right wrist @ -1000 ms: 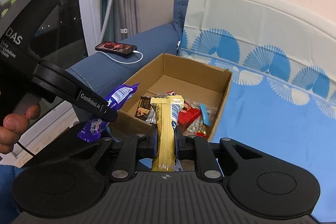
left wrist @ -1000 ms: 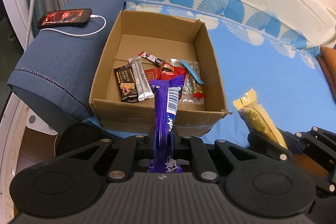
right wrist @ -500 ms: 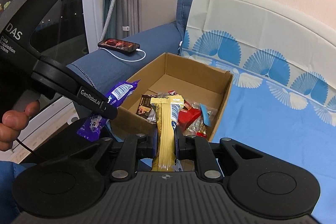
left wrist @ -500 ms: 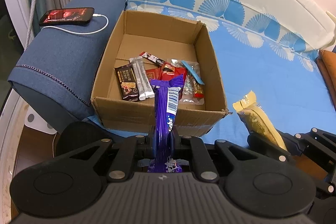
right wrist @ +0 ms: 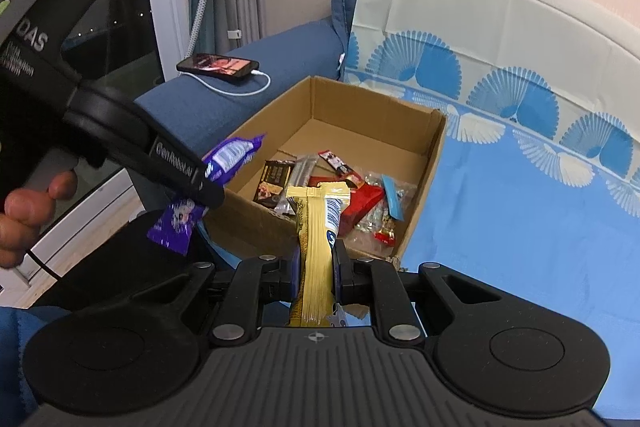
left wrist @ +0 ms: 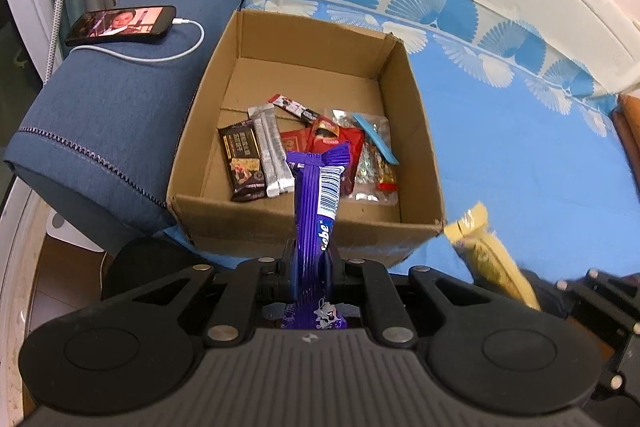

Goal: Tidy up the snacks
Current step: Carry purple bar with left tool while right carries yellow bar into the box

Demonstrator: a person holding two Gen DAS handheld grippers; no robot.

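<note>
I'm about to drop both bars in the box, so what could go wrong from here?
The left gripper holds the purple bar short of the cardboard box's near wall, so an early release could land outside. The yellow bar in the right gripper might snag that same edge.

We see the open brown cardboard box (left wrist: 308, 131) on the blue fan-patterned sofa cover (left wrist: 540, 187), nothing over its top, so it can be entered from above. Its far half is bare floor; the near half is crowded with snack packets (left wrist: 304, 151) lying flat. Its four upright walls bar any sideways entry. On the left, the dark blue padded armrest (left wrist: 116, 107) presses against the box wall, carrying a black phone (left wrist: 120, 25) and its white cable (left wrist: 176, 55). Right of the box the seat is open, flat cloth.
</note>
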